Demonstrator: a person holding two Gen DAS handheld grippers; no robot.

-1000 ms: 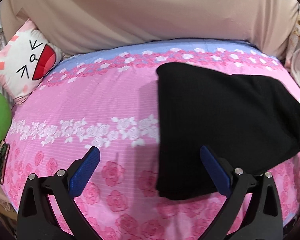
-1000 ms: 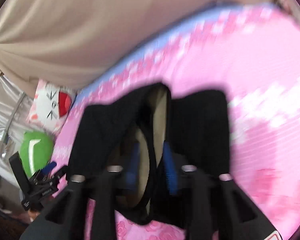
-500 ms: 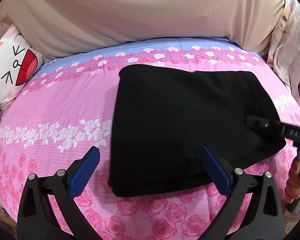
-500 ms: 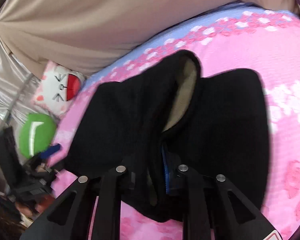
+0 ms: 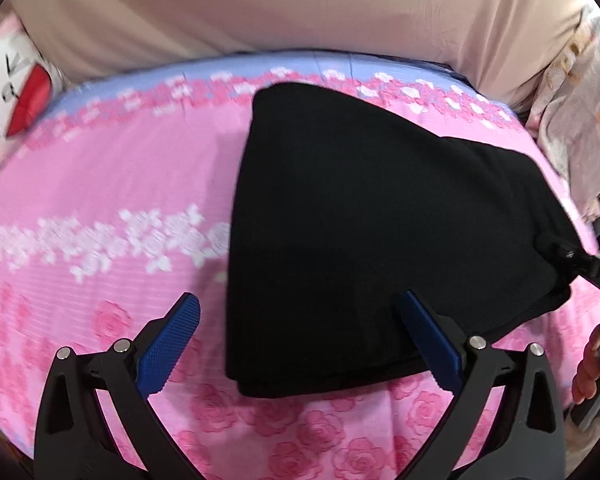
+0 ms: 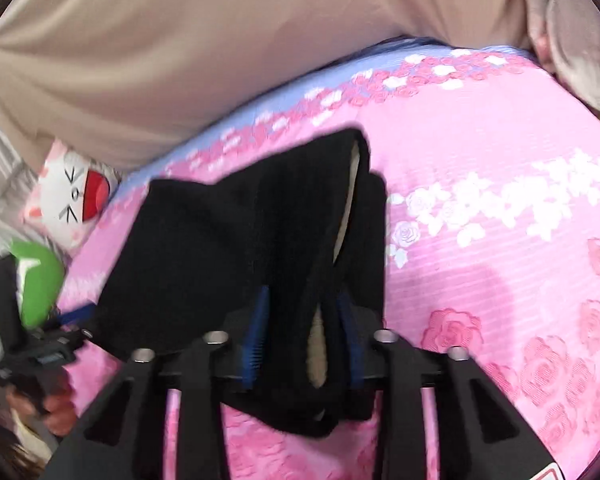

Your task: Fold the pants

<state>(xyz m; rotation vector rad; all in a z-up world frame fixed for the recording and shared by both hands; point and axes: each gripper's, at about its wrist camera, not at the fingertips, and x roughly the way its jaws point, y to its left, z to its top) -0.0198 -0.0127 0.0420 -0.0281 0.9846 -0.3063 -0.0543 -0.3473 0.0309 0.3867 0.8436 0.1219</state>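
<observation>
The black pants [image 5: 372, 216] lie folded into a thick wedge on the pink rose-print bed sheet [image 5: 100, 184]. My left gripper [image 5: 300, 336] is open and empty, hovering just above the pants' near left corner. My right gripper [image 6: 304, 320] is shut on the pants' right end [image 6: 292, 280], where a beige lining [image 6: 318, 352] shows between the layers. The right gripper's black tip [image 5: 560, 250] shows at the pants' right edge in the left wrist view. The left gripper [image 6: 40, 352] shows at far left in the right wrist view.
A beige curtain [image 5: 300, 4] hangs behind the bed. A white cat-face pillow [image 6: 72, 196] and a green cushion [image 6: 36, 280] lie at the bed's left end. A floral blanket [image 5: 580, 112] lies at the right edge.
The right gripper has lifted and pulled the pants' end, so the right side now rises into a wedge. The left gripper has shifted left, staying open.
</observation>
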